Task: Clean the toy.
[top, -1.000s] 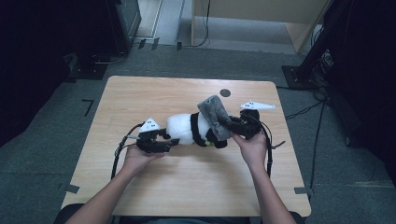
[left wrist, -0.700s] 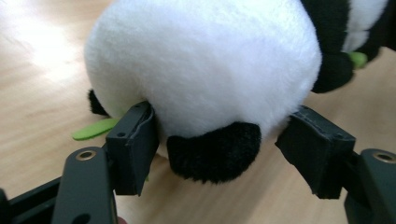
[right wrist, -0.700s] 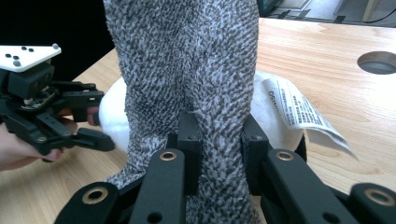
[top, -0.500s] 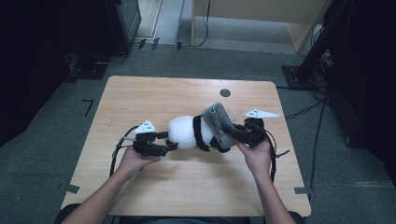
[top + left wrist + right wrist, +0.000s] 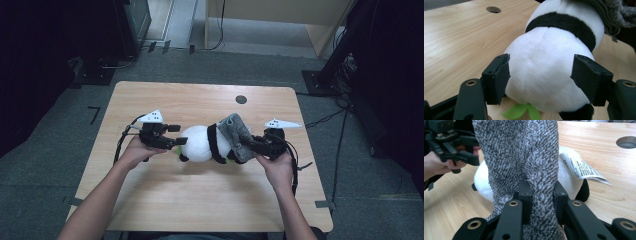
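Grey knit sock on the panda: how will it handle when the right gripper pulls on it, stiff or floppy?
Likely floppy: the grey sock folds and bunches where the right gripper pinches it. Probably grippy, not slippery, given its fuzzy knit. It may drag the plush panda along, since that looks light and soft.

One white sewn-in fabric care tag (image 5: 581, 168) with rows of small black print, attached to the white-and-black plush panda toy (image 5: 570, 178) lying on the light wooden table (image 5: 599, 135). The print runs in several lines across the creased tag but is too small and blurred to read; no word, brand or number can be made out on it.
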`<state>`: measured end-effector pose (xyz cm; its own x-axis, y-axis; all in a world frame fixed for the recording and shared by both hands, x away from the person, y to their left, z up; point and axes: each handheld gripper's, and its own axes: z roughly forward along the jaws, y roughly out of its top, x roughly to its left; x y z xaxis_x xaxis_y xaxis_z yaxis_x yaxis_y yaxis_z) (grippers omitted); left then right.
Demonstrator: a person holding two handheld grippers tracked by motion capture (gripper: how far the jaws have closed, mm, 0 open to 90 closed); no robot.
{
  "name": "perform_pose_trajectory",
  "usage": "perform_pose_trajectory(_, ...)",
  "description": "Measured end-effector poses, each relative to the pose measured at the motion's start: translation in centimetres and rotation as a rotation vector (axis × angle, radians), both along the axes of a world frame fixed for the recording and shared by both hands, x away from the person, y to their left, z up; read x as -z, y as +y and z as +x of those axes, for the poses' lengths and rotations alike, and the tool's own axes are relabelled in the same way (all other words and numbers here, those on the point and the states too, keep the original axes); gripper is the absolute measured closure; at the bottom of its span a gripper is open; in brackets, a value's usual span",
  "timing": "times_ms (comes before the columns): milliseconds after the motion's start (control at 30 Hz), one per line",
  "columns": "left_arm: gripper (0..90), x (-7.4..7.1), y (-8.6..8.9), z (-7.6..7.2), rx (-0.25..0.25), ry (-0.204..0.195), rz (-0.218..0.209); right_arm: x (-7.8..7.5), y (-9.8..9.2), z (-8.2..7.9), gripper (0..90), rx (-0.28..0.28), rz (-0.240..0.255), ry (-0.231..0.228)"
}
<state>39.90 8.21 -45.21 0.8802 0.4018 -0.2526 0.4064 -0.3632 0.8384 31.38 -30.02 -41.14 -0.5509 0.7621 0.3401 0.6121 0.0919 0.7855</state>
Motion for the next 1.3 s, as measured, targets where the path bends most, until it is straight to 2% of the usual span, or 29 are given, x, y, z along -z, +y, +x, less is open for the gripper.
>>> perform_pose_trajectory(33,30.3,0.1,-0.2,0.3,0.011,0.001,0.012,0.0,0.0,0.0,75.9,-0.001,0.000,0.001)
perform_pose_trajectory(167,25.6,0.8,-0.7,1.1,0.053,0.005,0.007,0.1,0.0,0.1,75.7,-0.012,-0.001,0.005)
perform_pose_trajectory(267,12.5,1.6,-1.0,1.3,0.062,0.019,0.007,0.5,-0.2,0.4,75.2,-0.034,0.011,0.023)
perform_pose_trajectory(300,11.3,1.8,-1.2,1.3,0.078,0.021,0.000,0.6,-0.4,0.5,75.2,-0.035,0.011,0.031)
perform_pose_trajectory(400,8.3,2.3,-2.0,0.7,0.150,-0.022,-0.009,1.1,-0.7,0.9,75.1,-0.024,-0.004,0.048)
perform_pose_trajectory(433,7.7,2.4,-2.3,0.5,0.155,-0.030,-0.005,1.3,-0.7,1.1,75.1,-0.018,-0.016,0.048)
perform_pose_trajectory(467,6.1,2.4,-2.6,0.4,0.154,-0.034,0.000,1.4,-0.8,1.2,75.1,-0.013,-0.023,0.046)
perform_pose_trajectory(567,0.0,2.9,-3.3,0.2,0.133,0.007,0.011,2.0,-1.0,1.5,74.9,0.004,-0.031,0.040)
perform_pose_trajectory(767,0.0,3.3,-3.4,0.1,0.118,0.006,0.009,2.5,-1.1,2.1,74.8,0.009,-0.017,0.033)
perform_pose_trajectory(900,0.0,3.8,-3.8,-0.3,0.084,-0.006,0.008,2.8,-1.0,2.8,74.8,0.019,-0.017,0.029)
perform_pose_trajectory(967,0.1,3.8,-3.9,-0.4,0.075,0.011,0.008,3.1,-0.9,3.2,74.8,0.030,-0.022,0.026)
perform_pose_trajectory(1067,10.9,3.4,-3.9,-0.9,0.046,0.007,0.033,3.4,-0.8,3.9,74.9,0.047,-0.017,0.020)
perform_pose_trajectory(1133,21.9,3.1,-3.9,-1.4,0.023,0.001,0.043,3.4,-0.8,4.2,75.1,0.055,-0.023,0.011)
perform_pose_trajectory(1233,33.9,2.5,-4.0,-1.8,0.004,0.021,0.047,3.4,-0.6,4.4,75.2,0.077,-0.030,-0.004)
perform_pose_trajectory(1300,39.5,2.3,-3.8,-1.8,-0.016,0.056,0.023,3.3,-0.7,4.4,75.3,0.086,-0.028,-0.017)
